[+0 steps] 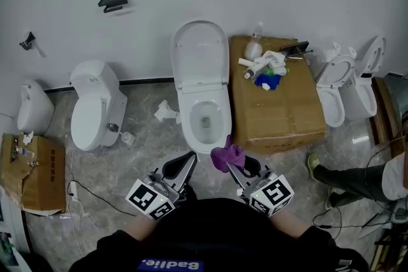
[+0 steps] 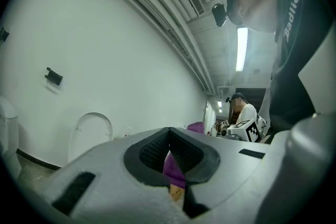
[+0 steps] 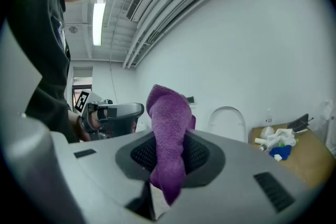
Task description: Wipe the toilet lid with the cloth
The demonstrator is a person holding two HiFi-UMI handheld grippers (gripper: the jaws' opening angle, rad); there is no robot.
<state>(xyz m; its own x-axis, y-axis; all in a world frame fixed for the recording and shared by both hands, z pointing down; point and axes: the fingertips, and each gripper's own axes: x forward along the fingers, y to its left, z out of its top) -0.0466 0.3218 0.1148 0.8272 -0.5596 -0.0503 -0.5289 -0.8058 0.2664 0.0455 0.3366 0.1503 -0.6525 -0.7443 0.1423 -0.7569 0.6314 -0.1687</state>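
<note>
Our right tool (image 3: 168, 159) is clamped on the purple cloth (image 1: 225, 153), just short of the toilet, whose lid (image 1: 200, 54) stands raised. Our left tool (image 2: 169, 156) is closed and empty. Our shirt (image 1: 169, 263) reads "Badlie".

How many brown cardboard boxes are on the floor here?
2. One large brown cardboard box sits right of the open white toilet; a smaller one lies at the left edge, partly cut off.

The purple cloth (image 3: 168, 128) is nubbly terry fabric, toilet lid (image 1: 199, 54) glossy smooth white ceramic, cardboard box (image 1: 280, 111) matt brown, floor (image 1: 137, 156) mottled grey stone-look, right claw (image 3: 169, 155) matt grey plastic with black ribbed pads (image 3: 202, 155).
</note>
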